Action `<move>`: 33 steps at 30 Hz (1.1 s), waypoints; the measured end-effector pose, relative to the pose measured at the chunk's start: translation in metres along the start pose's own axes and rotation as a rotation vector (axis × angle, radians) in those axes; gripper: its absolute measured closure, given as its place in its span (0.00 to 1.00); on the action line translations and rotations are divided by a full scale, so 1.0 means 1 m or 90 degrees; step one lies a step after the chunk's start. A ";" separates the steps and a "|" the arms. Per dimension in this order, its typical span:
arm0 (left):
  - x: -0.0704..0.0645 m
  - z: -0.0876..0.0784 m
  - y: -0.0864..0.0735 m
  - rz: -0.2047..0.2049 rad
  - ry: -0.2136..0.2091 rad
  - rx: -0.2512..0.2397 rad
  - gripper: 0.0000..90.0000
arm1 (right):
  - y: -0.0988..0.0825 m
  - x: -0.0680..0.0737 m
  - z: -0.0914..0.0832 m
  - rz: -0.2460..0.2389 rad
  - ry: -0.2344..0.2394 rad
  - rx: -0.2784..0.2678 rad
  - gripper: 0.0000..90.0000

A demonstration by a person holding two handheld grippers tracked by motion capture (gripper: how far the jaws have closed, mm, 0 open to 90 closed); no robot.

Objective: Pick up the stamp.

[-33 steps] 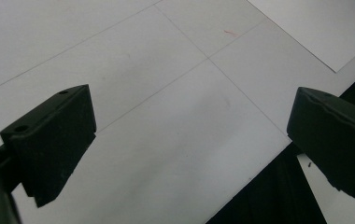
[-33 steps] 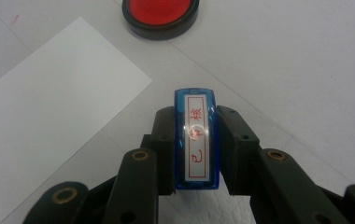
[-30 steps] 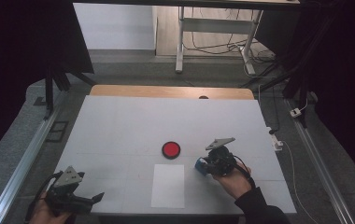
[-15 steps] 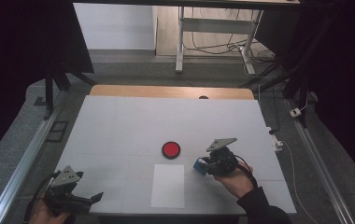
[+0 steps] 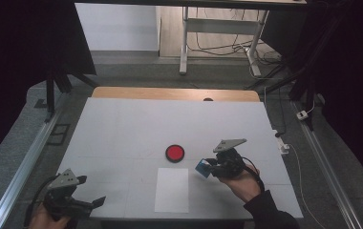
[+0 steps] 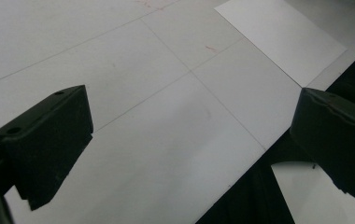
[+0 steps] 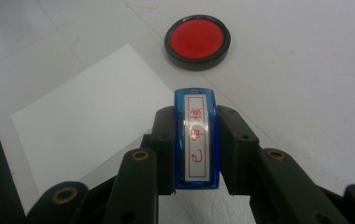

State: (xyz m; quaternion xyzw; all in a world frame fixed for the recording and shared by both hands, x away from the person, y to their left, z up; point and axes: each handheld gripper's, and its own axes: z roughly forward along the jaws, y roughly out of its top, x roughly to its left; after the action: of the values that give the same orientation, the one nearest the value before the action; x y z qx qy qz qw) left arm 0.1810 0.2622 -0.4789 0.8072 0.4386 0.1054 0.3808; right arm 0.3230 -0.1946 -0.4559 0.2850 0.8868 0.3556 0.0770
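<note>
My right gripper is shut on a blue stamp, held just right of the white paper sheet. In the right gripper view the stamp stands clamped between the black jaws of my right gripper, its white label with red characters facing the camera. A round red ink pad in a black rim lies beyond it, with the paper to the left. My left gripper rests open at the table's front left corner; in the left gripper view nothing lies between its wide-apart jaws.
The white table has thin pencil grid lines and a wooden strip along its far edge. The red pad sits near the middle. Metal rails run along both sides. The paper's corner lies ahead of the left gripper, by the table's front edge.
The right gripper with the stamp has shifted only slightly. The left gripper has stayed put.
</note>
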 end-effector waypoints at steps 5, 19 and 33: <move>-0.003 0.002 0.002 0.007 -0.014 -0.003 0.00 | 0.003 0.001 -0.004 -0.009 0.016 -0.016 0.78; -0.002 0.002 0.001 -0.004 -0.011 -0.007 0.00 | 0.015 0.010 -0.011 -0.037 0.045 -0.043 0.78; -0.002 0.002 0.000 -0.005 -0.013 -0.007 0.01 | 0.029 0.021 -0.007 -0.083 0.078 -0.055 0.78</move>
State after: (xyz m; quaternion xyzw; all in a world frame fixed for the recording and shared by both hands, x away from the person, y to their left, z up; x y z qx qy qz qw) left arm 0.1813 0.2596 -0.4800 0.8042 0.4375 0.0980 0.3901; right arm 0.3168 -0.1699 -0.4294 0.2011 0.8903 0.4044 0.0579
